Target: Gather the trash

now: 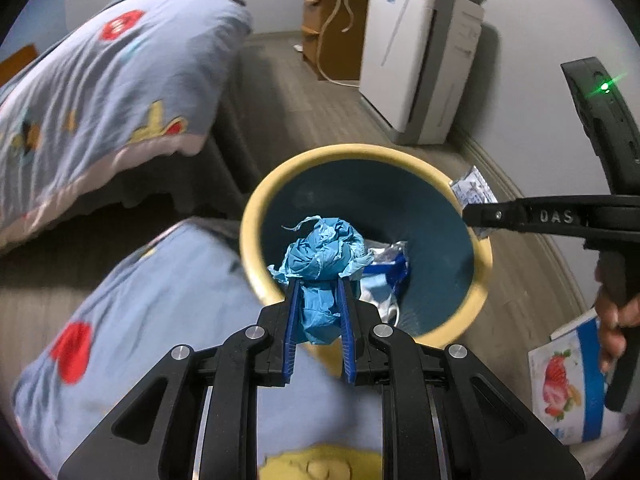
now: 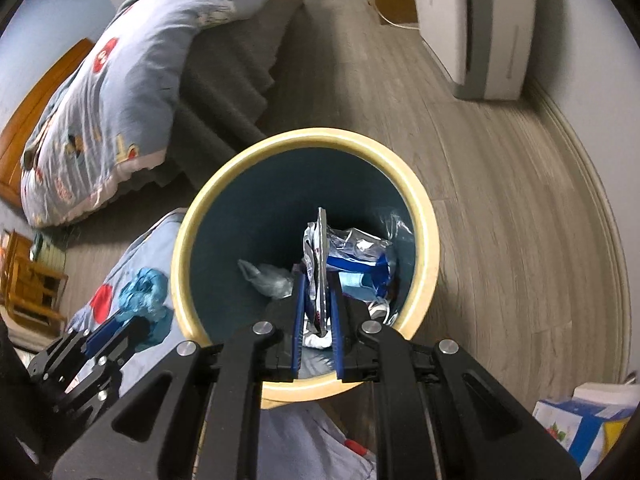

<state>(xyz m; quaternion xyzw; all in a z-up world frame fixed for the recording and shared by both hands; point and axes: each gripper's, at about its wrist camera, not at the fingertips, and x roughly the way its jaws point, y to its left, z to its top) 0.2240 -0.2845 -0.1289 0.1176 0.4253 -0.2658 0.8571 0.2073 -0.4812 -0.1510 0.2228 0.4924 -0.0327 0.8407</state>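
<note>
My left gripper (image 1: 318,282) is shut on a crumpled ball of light blue paper (image 1: 320,260) and holds it over the near rim of a round bin (image 1: 256,216) with a yellow rim and a dark teal inside. My right gripper (image 2: 317,280) is shut on a flat silver wrapper (image 2: 318,256), seen edge on above the bin's (image 2: 192,240) opening. In the left wrist view the right gripper (image 1: 476,216) reaches over the bin's right rim with that wrapper (image 1: 474,190). In the right wrist view the left gripper (image 2: 128,322) and its blue paper (image 2: 142,288) sit just left of the bin.
A blue and silver packet (image 2: 360,266) and a clear crumpled piece (image 2: 268,278) lie in the bin. A bed with a blue patterned quilt (image 1: 100,92) stands to the left, a white appliance (image 1: 416,60) by the far wall, and a strawberry-print carton (image 1: 568,380) at the right.
</note>
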